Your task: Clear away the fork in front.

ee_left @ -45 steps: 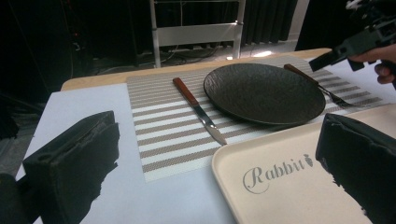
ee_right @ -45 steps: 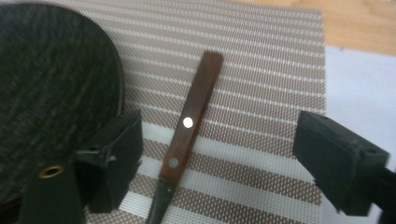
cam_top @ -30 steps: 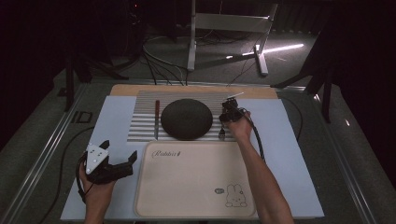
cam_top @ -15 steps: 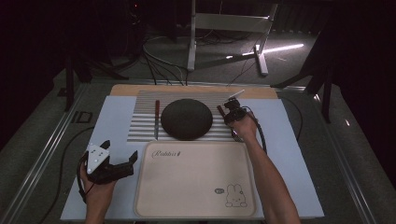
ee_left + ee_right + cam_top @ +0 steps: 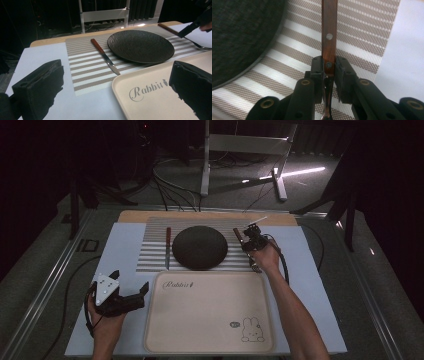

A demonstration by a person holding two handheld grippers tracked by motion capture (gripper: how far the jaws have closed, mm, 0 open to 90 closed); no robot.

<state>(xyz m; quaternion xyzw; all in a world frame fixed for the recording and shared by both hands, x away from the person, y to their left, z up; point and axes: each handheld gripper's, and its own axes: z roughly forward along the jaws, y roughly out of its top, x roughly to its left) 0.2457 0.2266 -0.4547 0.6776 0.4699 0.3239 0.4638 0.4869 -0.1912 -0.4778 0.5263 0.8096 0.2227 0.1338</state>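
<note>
A wooden-handled utensil lies on the striped placemat just right of the dark round plate. My right gripper is shut on the lower end of its handle, pads touching both sides, as the right gripper view shows. The utensil's metal neck runs back under the jaws. My left gripper rests open at the near left over the pale blue mat, holding nothing; its jaws stand wide apart in the left gripper view.
A wooden-handled knife lies left of the plate, blade toward me. A beige tray printed "Rabbit" sits in front of the placemat. Cables trail off both sides, and a metal stand is on the floor behind the table.
The right hand and gripper have shifted very slightly beside the plate. The left gripper has stayed where it was.
</note>
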